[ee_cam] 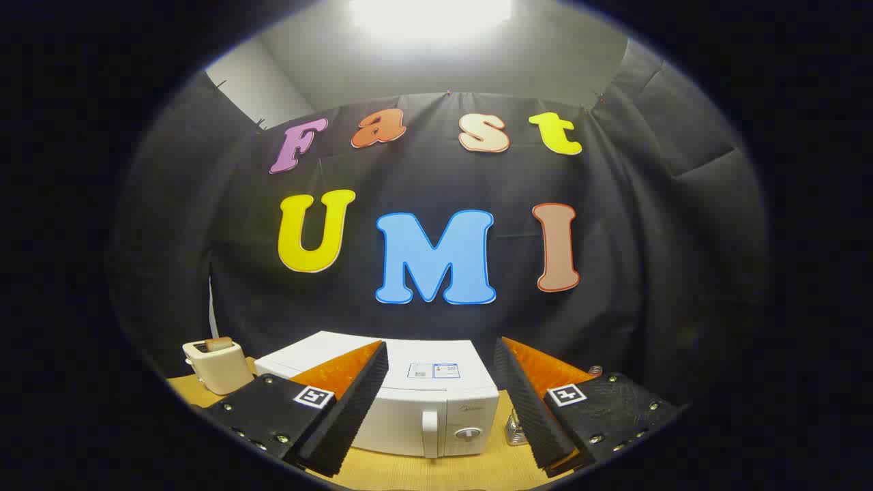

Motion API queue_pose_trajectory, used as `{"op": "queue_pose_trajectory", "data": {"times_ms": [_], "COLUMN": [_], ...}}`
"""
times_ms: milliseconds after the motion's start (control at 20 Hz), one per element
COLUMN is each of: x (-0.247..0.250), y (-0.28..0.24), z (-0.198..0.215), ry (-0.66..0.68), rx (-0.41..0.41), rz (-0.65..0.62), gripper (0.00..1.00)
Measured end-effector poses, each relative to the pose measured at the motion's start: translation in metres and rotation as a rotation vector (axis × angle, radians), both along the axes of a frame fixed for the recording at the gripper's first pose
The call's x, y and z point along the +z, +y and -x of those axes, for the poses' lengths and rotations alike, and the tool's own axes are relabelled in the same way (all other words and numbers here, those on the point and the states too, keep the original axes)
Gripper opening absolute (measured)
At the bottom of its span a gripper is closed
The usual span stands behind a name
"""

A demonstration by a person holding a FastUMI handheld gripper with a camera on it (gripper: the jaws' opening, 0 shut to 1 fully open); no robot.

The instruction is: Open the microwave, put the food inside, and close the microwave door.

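Spreading across the near ground is a light wooden tabletop point(423, 470), closed in at the back and sides by black cloth hung as a booth wall point(648, 225). Above the cloth a pale wall rises to a bright ceiling light point(430, 17). The gripper point(440, 399) has its fingers point(354, 402) well apart and holds nothing. Seen between them, just ahead, stands the white microwave point(436, 395), its long axis running left to right across the tabletop. Its door front faces the near side, toward the fingers, and is closed. An upright handle point(430, 431) sits right of the door, with a round knob point(468, 434) beside it on the control panel. Labels point(434, 370) lie on the flat top. Far to the left stands a cream toaster point(217, 366) with a slice of bread point(218, 344) poking out of its slot. Right of the microwave, partly hidden by the right finger, is a small metal thing point(515, 429) that cannot be made out.
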State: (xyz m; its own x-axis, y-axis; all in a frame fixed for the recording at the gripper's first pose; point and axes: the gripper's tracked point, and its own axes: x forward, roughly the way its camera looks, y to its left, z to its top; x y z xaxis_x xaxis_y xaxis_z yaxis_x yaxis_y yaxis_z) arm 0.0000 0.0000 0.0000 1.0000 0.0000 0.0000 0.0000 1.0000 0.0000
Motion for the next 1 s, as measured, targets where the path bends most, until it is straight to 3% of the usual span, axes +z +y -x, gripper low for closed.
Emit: {"op": "queue_pose_trajectory", "data": {"times_ms": [1000], "x": [-0.0013], "y": [0.0063], "z": [0.0005], "ry": [-0.001], "rx": [0.018], "rz": [-0.001], "gripper": [0.98]}}
